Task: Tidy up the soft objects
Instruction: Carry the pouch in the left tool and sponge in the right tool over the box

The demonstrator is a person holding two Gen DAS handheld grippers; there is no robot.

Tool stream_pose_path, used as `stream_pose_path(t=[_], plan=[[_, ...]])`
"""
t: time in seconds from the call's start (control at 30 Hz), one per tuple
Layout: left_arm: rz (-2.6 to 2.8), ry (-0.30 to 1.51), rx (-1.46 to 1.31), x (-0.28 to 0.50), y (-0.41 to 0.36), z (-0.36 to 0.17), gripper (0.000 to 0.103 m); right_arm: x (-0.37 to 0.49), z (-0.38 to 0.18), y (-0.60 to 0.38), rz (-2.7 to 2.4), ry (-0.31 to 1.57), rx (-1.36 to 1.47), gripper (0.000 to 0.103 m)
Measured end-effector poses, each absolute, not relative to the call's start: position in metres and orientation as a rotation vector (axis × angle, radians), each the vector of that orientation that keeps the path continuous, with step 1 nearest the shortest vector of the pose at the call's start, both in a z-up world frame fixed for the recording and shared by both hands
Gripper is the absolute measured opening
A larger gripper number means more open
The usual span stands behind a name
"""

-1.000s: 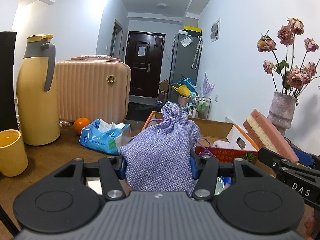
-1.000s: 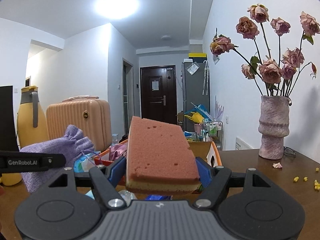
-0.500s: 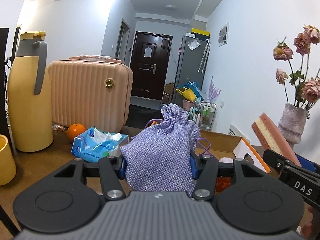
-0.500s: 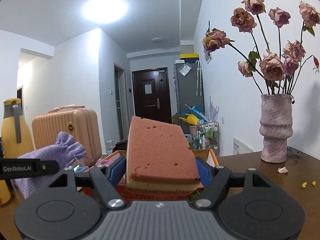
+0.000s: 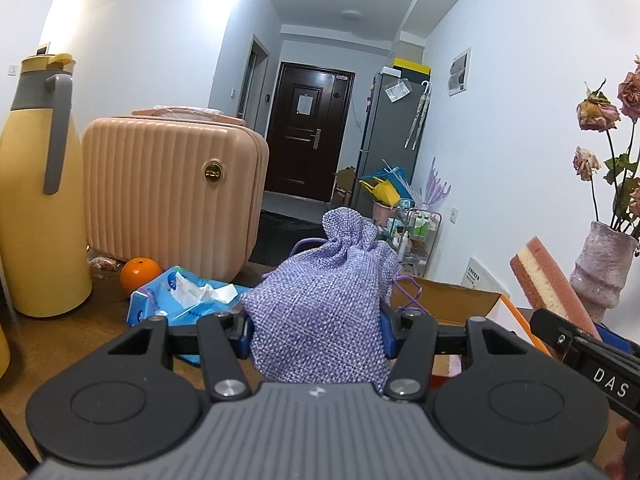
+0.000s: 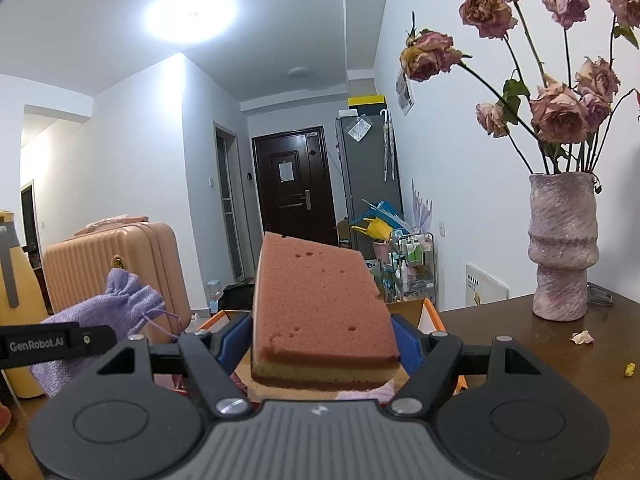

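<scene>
- Left gripper (image 5: 316, 330) clamps the lilac drawstring pouch (image 5: 324, 312) at mid-body, held off the table; neck points to 12 o'clock.
- Pouch looks light and slack; weave gives grip, cinched neck would slip.
- Right gripper (image 6: 326, 340) squeezes the pink-and-yellow sponge (image 6: 320, 312) by its long sides.
- Sponge looks featherlight, springy; side hold suits it.
- Cardboard box (image 5: 448, 304) sits low, at 2 o'clock of the pouch.
</scene>
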State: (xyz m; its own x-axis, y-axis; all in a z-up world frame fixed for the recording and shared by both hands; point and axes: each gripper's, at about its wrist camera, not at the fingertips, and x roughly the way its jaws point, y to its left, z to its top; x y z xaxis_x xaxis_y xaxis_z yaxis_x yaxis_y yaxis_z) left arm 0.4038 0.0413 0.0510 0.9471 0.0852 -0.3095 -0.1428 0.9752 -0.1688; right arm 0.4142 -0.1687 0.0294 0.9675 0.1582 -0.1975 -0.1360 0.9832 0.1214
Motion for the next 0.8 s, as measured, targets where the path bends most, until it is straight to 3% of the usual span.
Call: stream_pose_path(t=[0.8], plan=[[0.14, 0.331, -0.202, 0.473, 0.042, 0.045, 0.055, 0.492, 0.02, -0.152, 0.105, 0.341, 0.063, 0.073]])
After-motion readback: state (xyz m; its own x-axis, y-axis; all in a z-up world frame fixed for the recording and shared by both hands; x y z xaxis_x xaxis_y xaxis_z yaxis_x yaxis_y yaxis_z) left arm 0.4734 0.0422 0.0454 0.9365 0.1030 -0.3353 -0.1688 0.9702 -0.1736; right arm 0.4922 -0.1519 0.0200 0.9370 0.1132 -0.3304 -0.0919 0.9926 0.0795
